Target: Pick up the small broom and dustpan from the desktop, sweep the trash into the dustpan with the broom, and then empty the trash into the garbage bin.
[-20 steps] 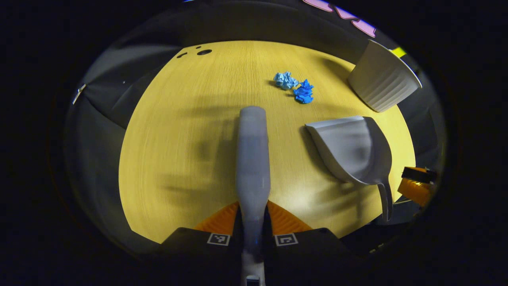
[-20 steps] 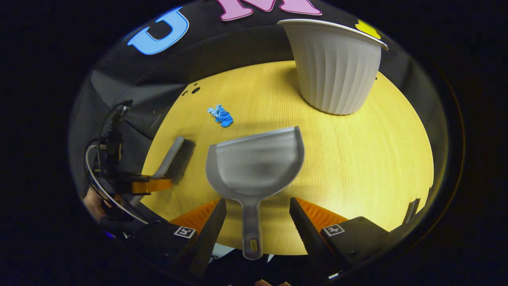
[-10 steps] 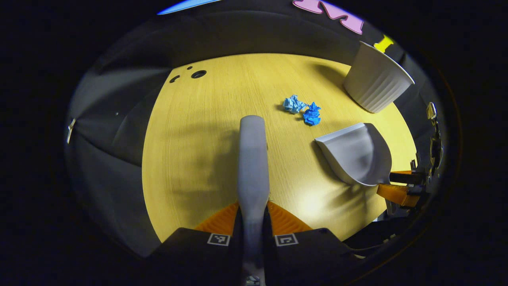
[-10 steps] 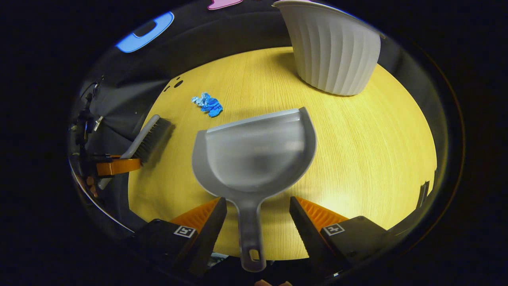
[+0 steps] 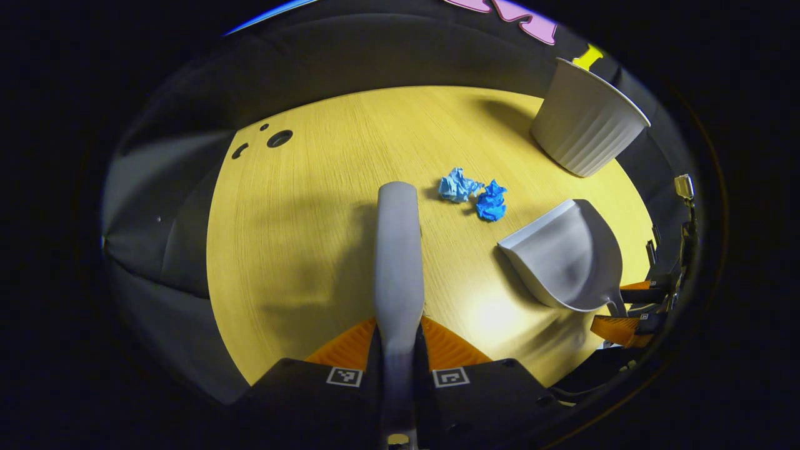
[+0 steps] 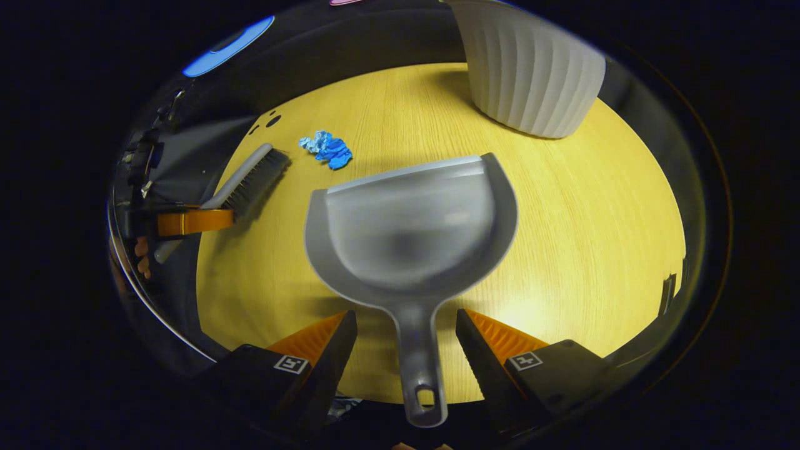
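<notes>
Since earlier frame, dustpan handle slides nearer between your right gripper fingers, still spread, untouching. Left gripper clamps broom. Dustpan light, rigid plastic, likely slippery; pinch handle mid-length.

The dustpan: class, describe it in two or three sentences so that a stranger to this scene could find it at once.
Start at the yellow wooden table and find the white ribbed bin at its far edge. In front of the bin lies the grey dustpan, its handle pointing back between the right gripper fingers. Unlike the slim broom and the crumpled blue paper beside it, it is a wide, shallow scoop.
</notes>
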Tool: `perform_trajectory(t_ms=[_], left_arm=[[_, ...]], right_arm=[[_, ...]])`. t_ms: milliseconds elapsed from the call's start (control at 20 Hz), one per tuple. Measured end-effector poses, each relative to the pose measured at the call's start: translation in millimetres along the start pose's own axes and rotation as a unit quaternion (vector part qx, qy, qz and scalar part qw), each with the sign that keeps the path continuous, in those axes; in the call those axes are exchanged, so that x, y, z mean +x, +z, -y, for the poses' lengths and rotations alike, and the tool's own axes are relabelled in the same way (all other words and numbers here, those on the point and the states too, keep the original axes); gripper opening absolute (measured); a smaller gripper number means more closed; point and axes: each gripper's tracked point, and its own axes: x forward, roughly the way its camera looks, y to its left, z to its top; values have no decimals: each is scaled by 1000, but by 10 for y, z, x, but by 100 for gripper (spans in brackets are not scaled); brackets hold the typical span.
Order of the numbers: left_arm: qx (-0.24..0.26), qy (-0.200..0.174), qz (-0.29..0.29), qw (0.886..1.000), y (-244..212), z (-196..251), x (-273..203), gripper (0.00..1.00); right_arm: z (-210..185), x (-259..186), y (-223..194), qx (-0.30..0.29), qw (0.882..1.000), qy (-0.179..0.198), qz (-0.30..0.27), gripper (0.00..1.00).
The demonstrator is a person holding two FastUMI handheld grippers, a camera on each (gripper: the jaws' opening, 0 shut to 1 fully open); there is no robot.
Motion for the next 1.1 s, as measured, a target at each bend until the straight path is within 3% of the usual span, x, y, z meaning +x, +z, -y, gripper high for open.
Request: perform_trajectory(t_ms=[150,200,350,400,600,650,700,750,1100], left_arm=[[16,8,-3,1000,175,-107,122,27],[21,10,-3,1000,238,-151,176,29],[42,14,4,999,422,-225,260,26],[48,15,4,999,481,-244,279,26],[78,12,8,997,718,-230,415,29],[93,10,8,996,767,-218,451,26],[108,10,5,994,811,-205,487,27],[121,9,3,993,851,-189,522,26],[191,-26,-10,981,913,85,574,27]], right_arm=[[11,114,40,0,1000,-10,-3,95],[5,141,33,1,1000,-11,-8,82],[87,185,-14,-6,999,-24,-22,61],[52,230,-35,-6,1000,-12,-28,39],[59,191,-88,-29,998,18,-58,35],[95,195,-86,-48,997,22,-56,34],[149,173,-115,-69,996,22,-61,40],[180,160,-145,-79,995,22,-62,33],[414,74,-153,-116,991,28,-68,33]])
